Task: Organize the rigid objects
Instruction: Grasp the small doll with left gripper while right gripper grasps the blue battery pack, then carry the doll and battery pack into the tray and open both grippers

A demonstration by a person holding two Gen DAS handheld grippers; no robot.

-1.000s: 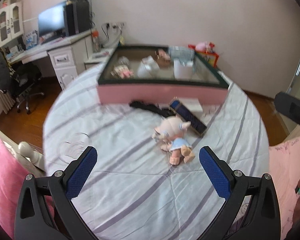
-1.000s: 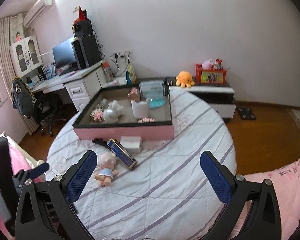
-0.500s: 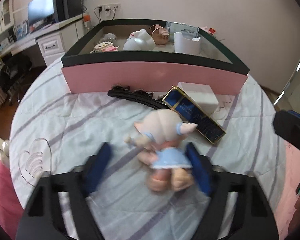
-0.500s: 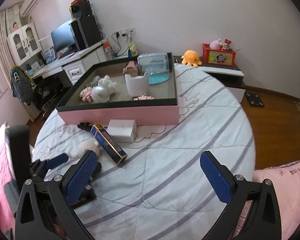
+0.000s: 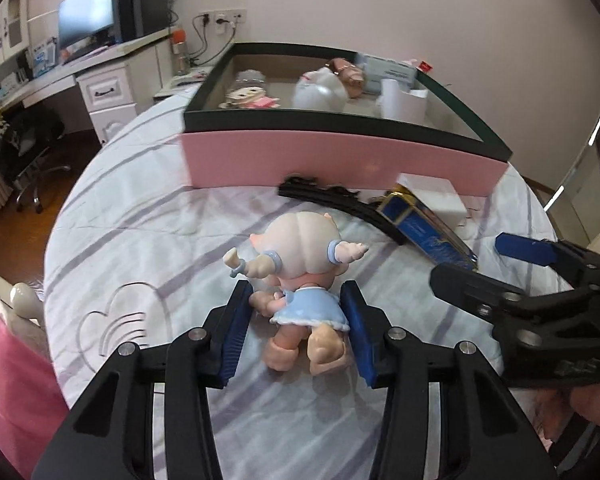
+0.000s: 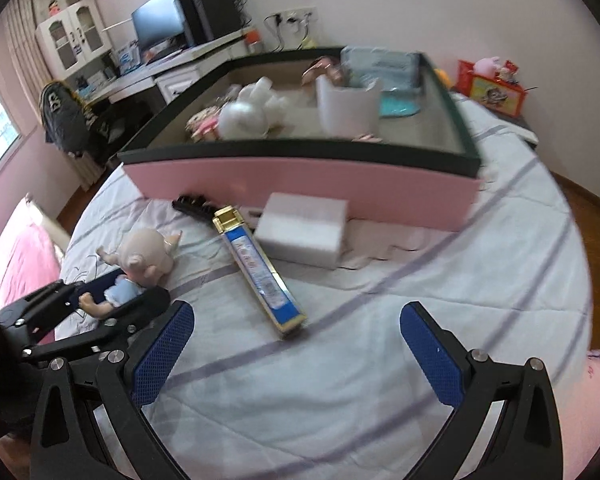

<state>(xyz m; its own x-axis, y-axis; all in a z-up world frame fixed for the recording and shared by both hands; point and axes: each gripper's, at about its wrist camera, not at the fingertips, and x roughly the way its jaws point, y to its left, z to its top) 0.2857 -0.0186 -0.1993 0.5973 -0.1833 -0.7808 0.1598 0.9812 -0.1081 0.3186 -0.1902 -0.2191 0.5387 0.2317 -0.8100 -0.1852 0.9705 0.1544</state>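
A pale doll in a blue dress (image 5: 300, 276) lies face down on the striped bedspread. My left gripper (image 5: 298, 308) is shut on the doll's body, blue pads on either side of the dress; the doll also shows in the right wrist view (image 6: 140, 264). My right gripper (image 6: 296, 344) is open and empty above the bedspread, just short of a blue and gold box (image 6: 260, 272). A white box (image 6: 304, 234) and a black comb (image 6: 194, 206) lie against the pink storage box (image 6: 300, 184).
The pink box with a dark rim (image 5: 340, 160) holds a white plush, a small doll, a white cup and a packet. My right gripper (image 5: 540, 280) shows at the right of the left wrist view. A desk with monitor (image 5: 88, 20) stands behind; a pink pillow (image 5: 12, 380) lies at left.
My left gripper came down to the doll and closed on it. My right gripper moved lower and closer to the blue and gold box, still open.
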